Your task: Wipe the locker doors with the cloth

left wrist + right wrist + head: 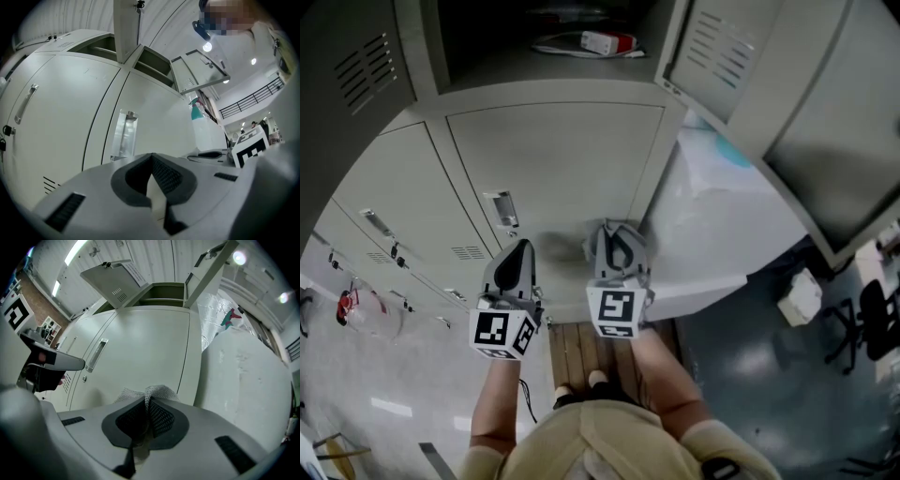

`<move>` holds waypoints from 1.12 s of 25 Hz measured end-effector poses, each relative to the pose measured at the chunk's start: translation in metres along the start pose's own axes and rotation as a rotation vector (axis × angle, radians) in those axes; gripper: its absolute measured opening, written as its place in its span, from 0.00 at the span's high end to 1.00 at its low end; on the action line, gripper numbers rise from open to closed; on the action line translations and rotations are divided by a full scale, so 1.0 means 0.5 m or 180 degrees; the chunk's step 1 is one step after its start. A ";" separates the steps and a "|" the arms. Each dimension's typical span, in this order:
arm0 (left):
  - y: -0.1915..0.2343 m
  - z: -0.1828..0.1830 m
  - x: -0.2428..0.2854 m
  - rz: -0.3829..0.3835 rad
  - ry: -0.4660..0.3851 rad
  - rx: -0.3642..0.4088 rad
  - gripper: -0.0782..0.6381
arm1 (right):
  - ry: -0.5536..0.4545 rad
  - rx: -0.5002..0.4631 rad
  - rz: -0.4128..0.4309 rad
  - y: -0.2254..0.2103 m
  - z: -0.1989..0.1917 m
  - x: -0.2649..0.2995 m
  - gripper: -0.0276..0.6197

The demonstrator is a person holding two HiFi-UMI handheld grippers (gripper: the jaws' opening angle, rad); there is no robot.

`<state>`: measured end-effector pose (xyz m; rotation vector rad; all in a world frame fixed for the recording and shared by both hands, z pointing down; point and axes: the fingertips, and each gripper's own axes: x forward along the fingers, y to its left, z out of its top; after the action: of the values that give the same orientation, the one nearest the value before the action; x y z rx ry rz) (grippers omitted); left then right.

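The closed grey locker door (pixel 553 159) with a recessed handle (pixel 502 208) faces me. My right gripper (pixel 614 236) is shut on a grey mesh cloth (pixel 154 392), which bunches out past the jaw tips close to the lower part of that door (pixel 140 348); whether it touches the door I cannot tell. My left gripper (pixel 517 251) is held beside it, to the left, below the handle (pixel 123 133). Its jaws are shut with nothing between them (pixel 151 157).
Two upper locker doors (pixel 712 47) hang open above, and a red and white item (pixel 600 42) lies inside the open compartment. A large white plastic-wrapped object (pixel 722 225) stands right of the lockers. More closed lockers (pixel 394 216) run to the left.
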<state>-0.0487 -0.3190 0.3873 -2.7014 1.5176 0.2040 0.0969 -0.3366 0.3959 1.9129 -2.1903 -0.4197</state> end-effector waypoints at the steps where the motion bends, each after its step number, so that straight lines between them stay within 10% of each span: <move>1: -0.002 -0.001 0.000 -0.0008 -0.0001 0.0000 0.89 | 0.0002 0.0008 -0.0013 -0.004 -0.001 -0.001 0.95; 28: 0.024 0.045 -0.082 0.0264 0.0011 0.0163 0.89 | -0.0330 0.0273 0.0198 0.023 0.104 -0.067 0.95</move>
<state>-0.0821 -0.2882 0.3707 -2.6037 1.6144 0.1609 0.0733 -0.2980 0.3521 1.8998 -2.3630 -0.4301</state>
